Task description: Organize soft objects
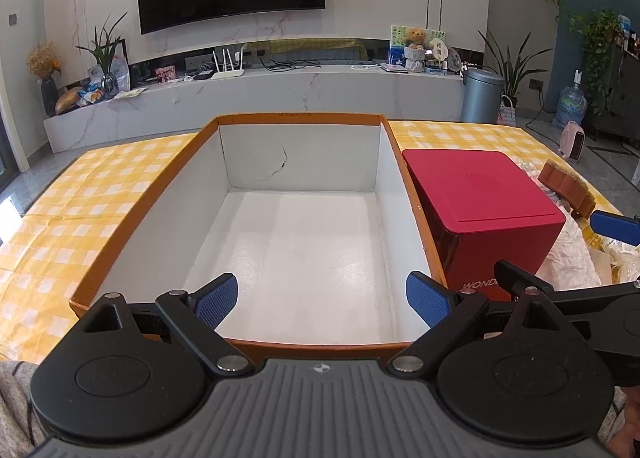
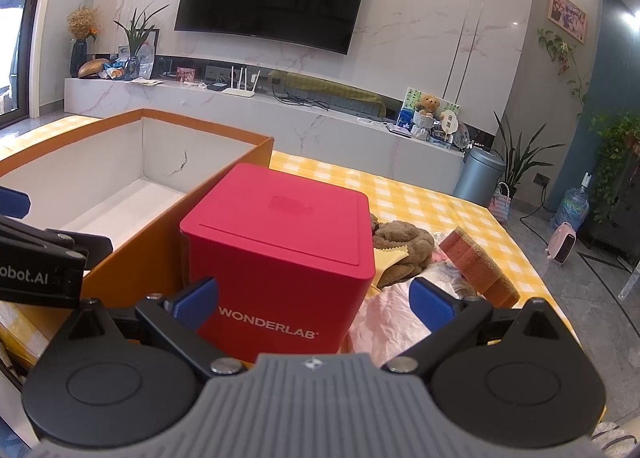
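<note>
Left gripper fingers were spread wide, holding nothing, over the near rim of the empty orange-walled box. Right gripper was also wide apart, straddling the red WONDERLAB box; sponge, brown plush and pink cloth lay just right of it on the yellow checked tablecloth

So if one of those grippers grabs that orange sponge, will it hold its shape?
The sponge looks porous, so it probably squashes between the pads, then springs back. Likely light. Its rough brown face suggests little slipping.

Both wrist views forward, sharing orange box.
</note>
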`<action>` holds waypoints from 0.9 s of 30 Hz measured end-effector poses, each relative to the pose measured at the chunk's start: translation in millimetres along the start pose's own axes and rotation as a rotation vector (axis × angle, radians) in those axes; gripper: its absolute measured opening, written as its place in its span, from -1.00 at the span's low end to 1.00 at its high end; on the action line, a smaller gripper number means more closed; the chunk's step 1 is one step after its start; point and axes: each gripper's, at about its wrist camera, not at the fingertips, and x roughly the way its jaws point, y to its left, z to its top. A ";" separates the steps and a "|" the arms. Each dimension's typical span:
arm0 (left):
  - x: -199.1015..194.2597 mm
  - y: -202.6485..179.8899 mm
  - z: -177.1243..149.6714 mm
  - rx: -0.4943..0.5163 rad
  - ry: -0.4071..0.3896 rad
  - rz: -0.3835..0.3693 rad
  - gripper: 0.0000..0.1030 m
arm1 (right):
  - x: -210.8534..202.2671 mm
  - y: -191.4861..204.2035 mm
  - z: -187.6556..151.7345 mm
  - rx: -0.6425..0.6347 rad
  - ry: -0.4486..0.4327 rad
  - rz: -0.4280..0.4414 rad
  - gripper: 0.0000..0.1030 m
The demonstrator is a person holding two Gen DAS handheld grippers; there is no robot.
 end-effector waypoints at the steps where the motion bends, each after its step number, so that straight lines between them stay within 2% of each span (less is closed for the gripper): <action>1: -1.3 -1.6 0.6 0.011 -0.007 0.012 1.00 | -0.3 0.6 -0.1 -0.003 -0.005 -0.007 0.92; 5: -9.0 -7.7 2.9 0.055 -0.050 0.052 1.00 | -3.0 1.2 1.5 -0.001 -0.026 -0.024 0.92; 9: -18.9 -8.9 13.8 0.061 -0.035 0.069 1.00 | -12.4 -12.6 9.8 0.067 -0.054 -0.029 0.93; 12: -28.6 -10.4 25.7 0.044 -0.062 0.063 1.00 | -21.0 -34.2 22.7 0.113 -0.060 -0.092 0.94; 16: -39.4 -9.5 40.7 0.005 -0.072 -0.010 1.00 | -40.0 -73.5 35.3 0.162 -0.100 -0.193 0.94; 20: -45.4 -14.2 55.1 -0.019 -0.056 -0.085 1.00 | -55.2 -122.1 42.7 0.261 -0.098 -0.265 0.95; 24: -49.1 -27.9 66.8 0.014 -0.059 -0.107 1.00 | -65.6 -161.4 40.7 0.370 -0.084 -0.286 0.95; 27: -51.9 -45.3 73.2 0.074 -0.062 -0.110 1.00 | -61.6 -180.8 40.6 0.386 -0.026 -0.300 0.95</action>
